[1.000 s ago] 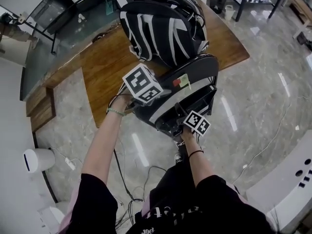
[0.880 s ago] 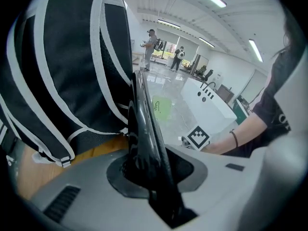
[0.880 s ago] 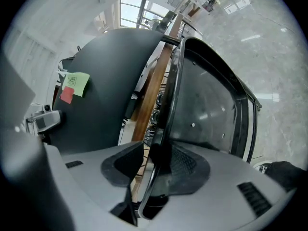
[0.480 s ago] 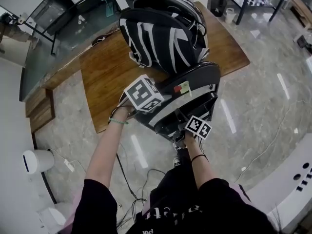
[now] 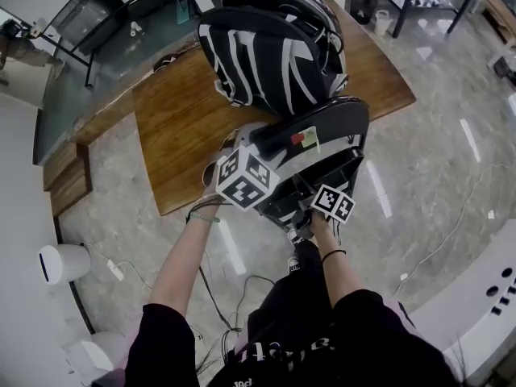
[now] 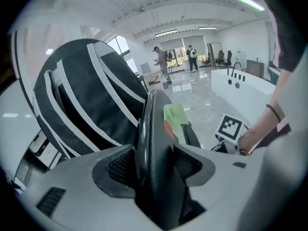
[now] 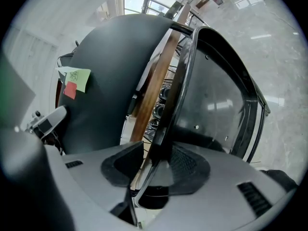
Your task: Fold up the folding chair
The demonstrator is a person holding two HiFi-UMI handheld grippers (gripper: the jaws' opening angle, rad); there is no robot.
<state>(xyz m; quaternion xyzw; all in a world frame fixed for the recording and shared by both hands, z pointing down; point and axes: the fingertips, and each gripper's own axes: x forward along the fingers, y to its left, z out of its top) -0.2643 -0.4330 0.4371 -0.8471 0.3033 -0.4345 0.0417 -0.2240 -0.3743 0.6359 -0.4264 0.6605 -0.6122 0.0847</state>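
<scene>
We are standing at the near edge of the wooden table (image 5: 173, 115), and the folding chair (image 5: 334, 123) is standing on the floor (image 5: 427, 160) right against that edge, its black panels already lying close to one another and tilting toward the table. We are reaching for it with both grippers from the side away from the table. The left gripper (image 6: 154, 170) is pointing steeply down at the chair's thick black panel; its jaws have just been opening, and the panel's edge is sitting between them with a dark gap showing on one side, so the pads are no longer clamping it. The right gripper (image 7: 155, 163) is reaching in further along the table's edge, and we are keeping its jaws closed on a thin dark frame bar of the chair, which is running up between the pads. A green sticky note (image 5: 307, 137) and a red one (image 5: 296, 138) are sticking to the chair's outer panel, on the face turned away from the table. A black-and-white striped bag (image 5: 266, 55) is lying on the table just behind the chair, touching its upper edge.
</scene>
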